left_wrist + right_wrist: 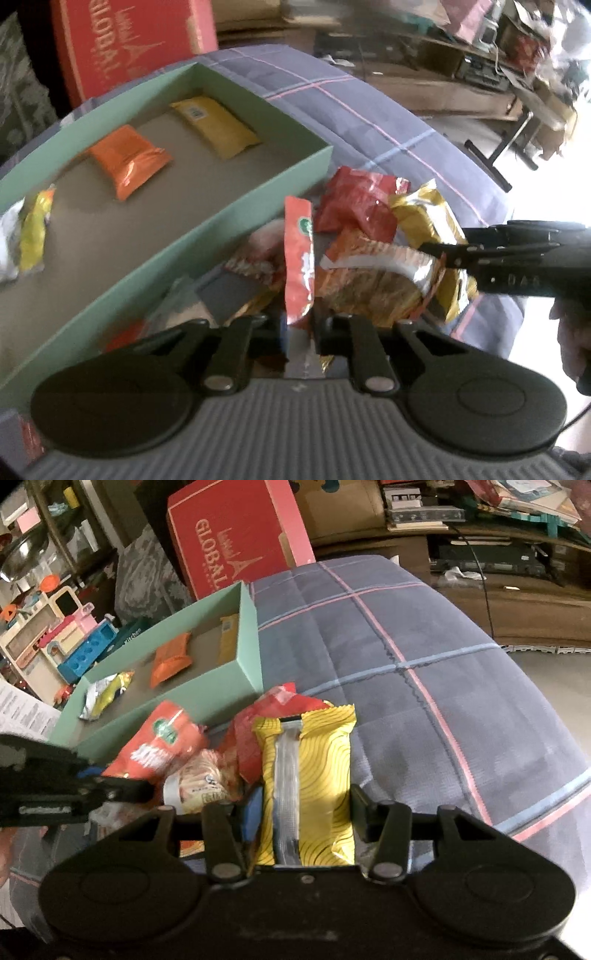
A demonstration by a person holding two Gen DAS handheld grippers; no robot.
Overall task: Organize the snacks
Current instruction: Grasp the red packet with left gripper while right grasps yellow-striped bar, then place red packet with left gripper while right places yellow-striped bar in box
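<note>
Crinkly foil is the risk: the left gripper (299, 325), jaws shut on the orange packet's (299, 258) bottom edge, could let it slip onto the pile ahead, short of the green box (236, 221), while the right gripper's (303, 812) jaws clamp the yellow packet (314, 775).

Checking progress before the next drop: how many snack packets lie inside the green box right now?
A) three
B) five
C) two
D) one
A: the green box holds a yellow packet, an orange packet and a silver-and-yellow packet.
</note>
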